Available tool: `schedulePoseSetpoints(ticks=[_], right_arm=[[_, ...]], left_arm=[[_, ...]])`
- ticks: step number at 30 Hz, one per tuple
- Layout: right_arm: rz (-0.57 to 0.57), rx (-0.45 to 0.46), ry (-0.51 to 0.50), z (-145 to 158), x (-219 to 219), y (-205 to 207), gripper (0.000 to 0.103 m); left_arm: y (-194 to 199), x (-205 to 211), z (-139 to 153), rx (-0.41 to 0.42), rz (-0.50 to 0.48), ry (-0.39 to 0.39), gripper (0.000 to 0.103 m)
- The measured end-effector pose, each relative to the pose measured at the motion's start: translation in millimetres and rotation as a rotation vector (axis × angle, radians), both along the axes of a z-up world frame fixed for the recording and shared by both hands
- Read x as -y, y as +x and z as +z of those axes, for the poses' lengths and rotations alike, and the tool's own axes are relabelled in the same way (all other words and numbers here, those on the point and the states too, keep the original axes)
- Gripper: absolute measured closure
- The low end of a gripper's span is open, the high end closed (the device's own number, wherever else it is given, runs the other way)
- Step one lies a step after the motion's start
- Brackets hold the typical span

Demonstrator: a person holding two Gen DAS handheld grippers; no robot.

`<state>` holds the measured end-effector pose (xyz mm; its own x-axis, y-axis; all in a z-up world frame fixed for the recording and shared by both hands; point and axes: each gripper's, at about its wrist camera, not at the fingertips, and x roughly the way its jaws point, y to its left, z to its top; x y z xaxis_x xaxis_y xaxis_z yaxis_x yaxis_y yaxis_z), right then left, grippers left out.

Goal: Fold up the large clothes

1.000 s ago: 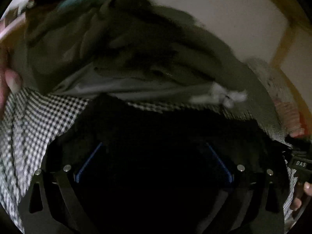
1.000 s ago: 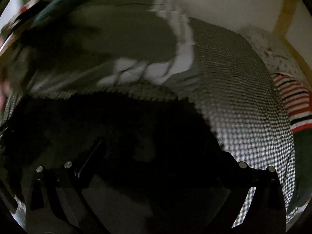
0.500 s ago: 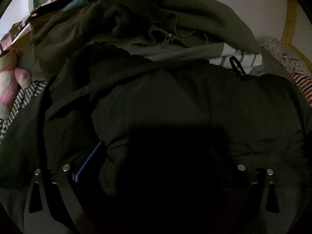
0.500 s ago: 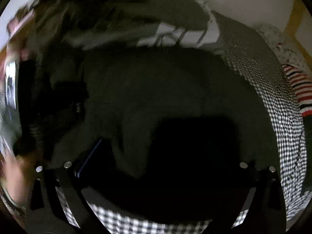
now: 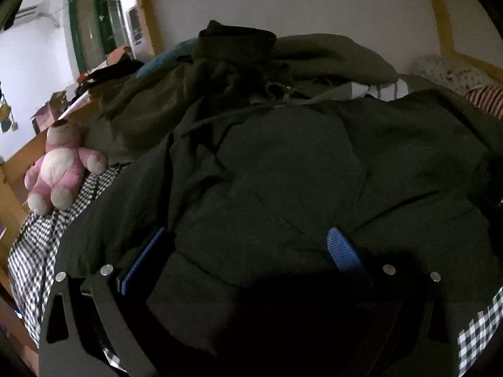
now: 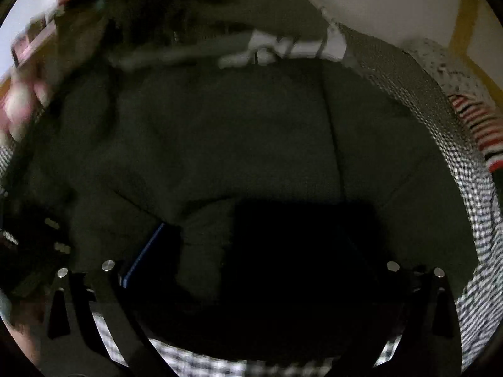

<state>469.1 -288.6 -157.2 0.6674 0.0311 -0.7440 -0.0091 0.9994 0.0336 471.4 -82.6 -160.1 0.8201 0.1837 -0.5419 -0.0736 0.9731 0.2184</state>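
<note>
A large dark olive jacket (image 5: 283, 172) lies spread over the black-and-white checked bed sheet (image 5: 37, 245); it also fills the right wrist view (image 6: 235, 144). My left gripper (image 5: 245, 251) stands wide open, its blue pads (image 5: 344, 251) resting against the cloth near the jacket's near edge. My right gripper (image 6: 251, 251) is also open over the near edge; only its left blue pad (image 6: 143, 254) shows, the right one is lost in shadow. The right wrist view is blurred.
A heap of other dark clothes (image 5: 239, 62) lies behind the jacket. A pink plush bear (image 5: 59, 169) sits at the left by the wooden bed rail (image 5: 15, 163). A striped garment (image 6: 481, 128) lies at the right. A white wall (image 5: 314, 6) stands behind.
The jacket came down from held up in front of the cameras to lying flat on the sheet. Both grippers now stand open at its near edge; the left has pulled back slightly.
</note>
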Motion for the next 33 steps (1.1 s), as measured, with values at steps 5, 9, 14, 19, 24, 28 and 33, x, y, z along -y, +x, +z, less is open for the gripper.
schedulePoseSetpoints(ticks=[5, 9, 14, 19, 24, 28, 33], right_arm=[[0.029, -0.005, -0.129, -32, -6, 11, 0.002], [0.02, -0.01, -0.054, -11, 9, -3, 0.003], [-0.116, 0.009, -0.065, 5, 55, 2, 0.003], [-0.037, -0.013, -0.174, -28, 58, 17, 0.003], [-0.023, -0.002, -0.129, -29, 67, 13, 0.003], [-0.073, 0.082, -0.087, -11, 69, -20, 0.003], [-0.035, 0.038, -0.209, -36, 53, -5, 0.002]], left_arm=[[0, -5, 1, -0.027, -0.009, -0.016, 0.004], [-8, -8, 20, -0.043, -0.02, -0.079, 0.004], [2, -36, 45, 0.024, 0.068, -0.102, 0.004], [20, -68, 15, -0.104, 0.071, -0.184, 0.004], [15, -77, 20, -0.135, 0.052, -0.232, 0.004], [-13, -65, 36, -0.055, 0.046, -0.214, 0.004], [-36, -12, 61, 0.117, -0.104, -0.188, 0.004]])
